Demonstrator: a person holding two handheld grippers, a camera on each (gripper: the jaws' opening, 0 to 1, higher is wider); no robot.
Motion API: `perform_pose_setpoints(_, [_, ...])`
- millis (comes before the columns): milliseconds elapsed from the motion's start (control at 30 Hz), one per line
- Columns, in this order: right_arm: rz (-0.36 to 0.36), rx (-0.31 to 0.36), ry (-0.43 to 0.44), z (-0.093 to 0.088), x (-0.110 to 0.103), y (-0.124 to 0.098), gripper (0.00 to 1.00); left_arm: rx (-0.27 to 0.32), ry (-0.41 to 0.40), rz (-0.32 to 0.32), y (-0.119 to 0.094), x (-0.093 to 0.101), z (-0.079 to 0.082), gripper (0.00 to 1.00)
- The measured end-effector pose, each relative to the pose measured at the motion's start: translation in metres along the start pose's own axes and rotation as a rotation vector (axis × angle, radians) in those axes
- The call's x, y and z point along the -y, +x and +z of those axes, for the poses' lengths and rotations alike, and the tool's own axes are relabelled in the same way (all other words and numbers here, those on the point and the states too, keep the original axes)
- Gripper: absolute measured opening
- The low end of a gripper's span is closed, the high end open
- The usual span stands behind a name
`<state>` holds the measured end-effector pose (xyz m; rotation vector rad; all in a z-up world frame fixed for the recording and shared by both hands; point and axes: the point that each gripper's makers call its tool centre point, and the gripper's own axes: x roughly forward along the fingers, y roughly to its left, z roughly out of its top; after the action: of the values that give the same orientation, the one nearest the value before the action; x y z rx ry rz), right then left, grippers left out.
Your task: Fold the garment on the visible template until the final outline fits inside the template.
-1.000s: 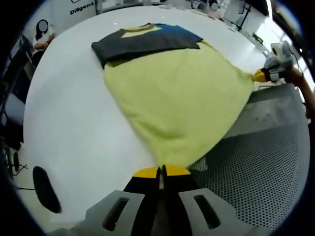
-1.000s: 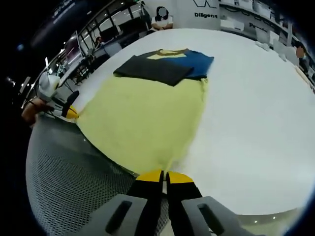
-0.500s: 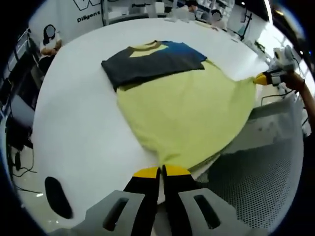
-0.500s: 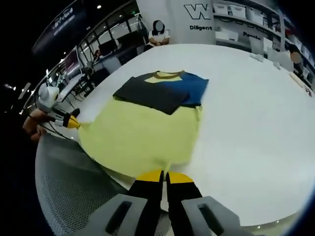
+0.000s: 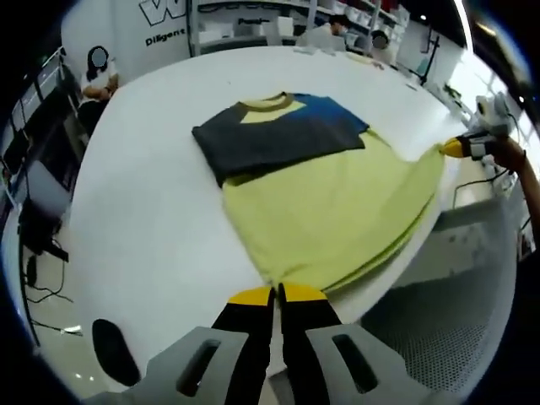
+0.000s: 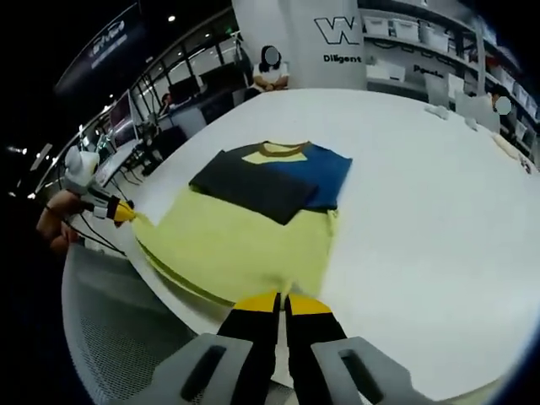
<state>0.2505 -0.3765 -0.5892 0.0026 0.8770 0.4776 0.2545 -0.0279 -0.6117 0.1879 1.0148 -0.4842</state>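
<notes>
Left gripper point(image 5: 276, 294) clamped tight on one bottom corner of the yellow shirt point(image 5: 337, 215), right at the jaw tips. Right gripper point(image 6: 281, 303) pinching the other bottom corner the same way. Hem now lifted higher than a second ago, pulled in from the table point(image 5: 143, 219) edge toward the middle. Shirt stretched out flat just past the jaws. Farther ahead, dark sleeves point(image 6: 249, 181) already folded across the chest, blue part point(image 6: 325, 173) beside them. No template outline easy to spot. Probably time to carry the hem forward over the top half.
</notes>
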Motion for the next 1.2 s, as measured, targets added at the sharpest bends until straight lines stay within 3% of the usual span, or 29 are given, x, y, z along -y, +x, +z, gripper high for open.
perform_pose_setpoints(900, [-0.02,0.112,0.092,0.065,0.021,0.012,0.0,0.145,-0.064,0.061,0.002,-0.032,0.071,0.01])
perform_pose_setpoints(1200, [-0.046,0.104,0.074,0.075,0.029,0.021,0.0,0.167,-0.056,0.062,0.005,-0.037,0.09,0.01])
